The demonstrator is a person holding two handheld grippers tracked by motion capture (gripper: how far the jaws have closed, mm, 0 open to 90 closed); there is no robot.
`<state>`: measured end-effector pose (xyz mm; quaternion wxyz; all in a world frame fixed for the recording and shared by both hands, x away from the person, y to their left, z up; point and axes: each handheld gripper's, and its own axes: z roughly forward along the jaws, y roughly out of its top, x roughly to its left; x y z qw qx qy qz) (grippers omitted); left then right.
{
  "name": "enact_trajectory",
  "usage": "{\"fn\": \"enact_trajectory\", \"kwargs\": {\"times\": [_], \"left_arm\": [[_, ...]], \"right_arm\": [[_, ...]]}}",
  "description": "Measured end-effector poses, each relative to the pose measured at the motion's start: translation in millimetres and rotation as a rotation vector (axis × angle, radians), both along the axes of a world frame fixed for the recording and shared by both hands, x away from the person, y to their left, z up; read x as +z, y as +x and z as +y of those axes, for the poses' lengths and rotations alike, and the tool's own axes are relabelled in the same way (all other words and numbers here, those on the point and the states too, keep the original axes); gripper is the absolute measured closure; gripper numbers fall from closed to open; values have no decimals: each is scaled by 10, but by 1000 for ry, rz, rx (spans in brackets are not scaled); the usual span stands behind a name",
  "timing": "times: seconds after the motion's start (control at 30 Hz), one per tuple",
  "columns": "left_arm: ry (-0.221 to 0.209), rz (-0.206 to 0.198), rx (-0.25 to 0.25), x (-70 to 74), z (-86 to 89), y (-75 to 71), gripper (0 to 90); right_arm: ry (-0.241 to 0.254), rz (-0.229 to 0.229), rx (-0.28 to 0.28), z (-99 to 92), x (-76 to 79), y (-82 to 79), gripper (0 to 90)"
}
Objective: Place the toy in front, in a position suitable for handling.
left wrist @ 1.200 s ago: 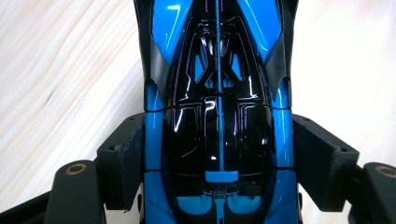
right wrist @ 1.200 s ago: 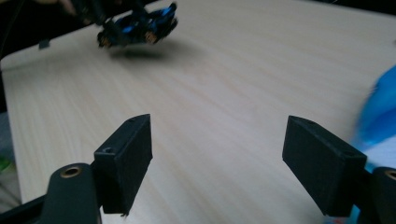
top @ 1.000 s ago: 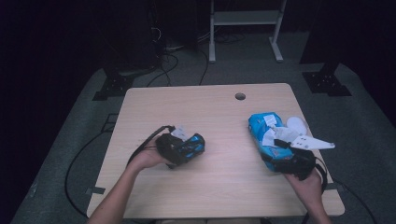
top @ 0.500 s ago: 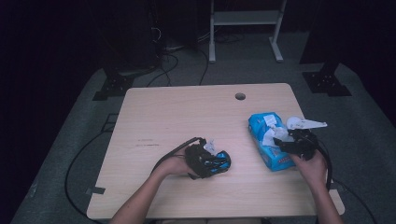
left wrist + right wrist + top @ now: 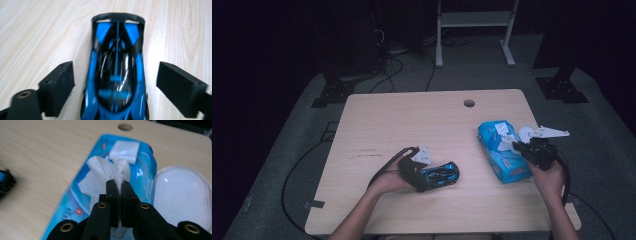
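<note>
Dim room, lit tabletop (image 5: pixel 412 120) (close-ups slightly blurred).

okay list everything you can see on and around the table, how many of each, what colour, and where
table: one, light wood with a round hole near its far edge, centre of the room
toy car: one, blue and black, on the table between the left jaws, not touched by them
wipes pack: one, blue, on the table's right side, its clear lid flipped open
wipe: one, white, sticking up out of the pack, pinched by the right jaws
white frame: one, on the floor beyond the table
left gripper: one, black, jaws just opened around the car
right gripper: one, black, jaws just closed on the wipe
</note>
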<state>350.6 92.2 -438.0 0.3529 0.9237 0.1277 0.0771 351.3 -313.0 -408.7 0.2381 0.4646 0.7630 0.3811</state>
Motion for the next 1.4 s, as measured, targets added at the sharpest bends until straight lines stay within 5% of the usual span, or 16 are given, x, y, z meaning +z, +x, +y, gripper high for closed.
{"fn": "enact_trajectory", "kwargs": {"times": [0.27,0.37,0.43,0.63,0.73,0.8,0.87,1.07,1.2,1.27,1.4], "left_arm": [[-39,-3,69,-153,304,-107,130],[-51,3,80,-188,347,-124,131],[-43,-4,75,-197,350,-129,130],[-33,3,58,-233,312,-129,137],[-22,17,49,-260,304,-119,170],[-28,27,48,-271,307,-111,213],[-35,37,44,-278,317,-94,240],[-45,44,32,-296,324,-69,241],[-48,55,37,-300,331,-65,240],[-41,54,35,-298,336,-64,240],[-37,56,37,-316,325,-70,247]], "right_arm": [[87,-109,152,180,570,-291,863],[89,-121,266,409,752,-455,862],[80,-91,341,610,788,-544,858],[91,71,514,1111,520,-534,857],[44,187,559,1316,319,-364,849],[-8,217,563,1444,205,-262,835],[-62,238,579,1655,51,-125,753],[-120,235,556,1876,-138,26,573],[-80,251,547,1914,-287,106,592],[-50,224,544,1862,-334,95,657],[10,241,540,1696,-347,101,784]]}}
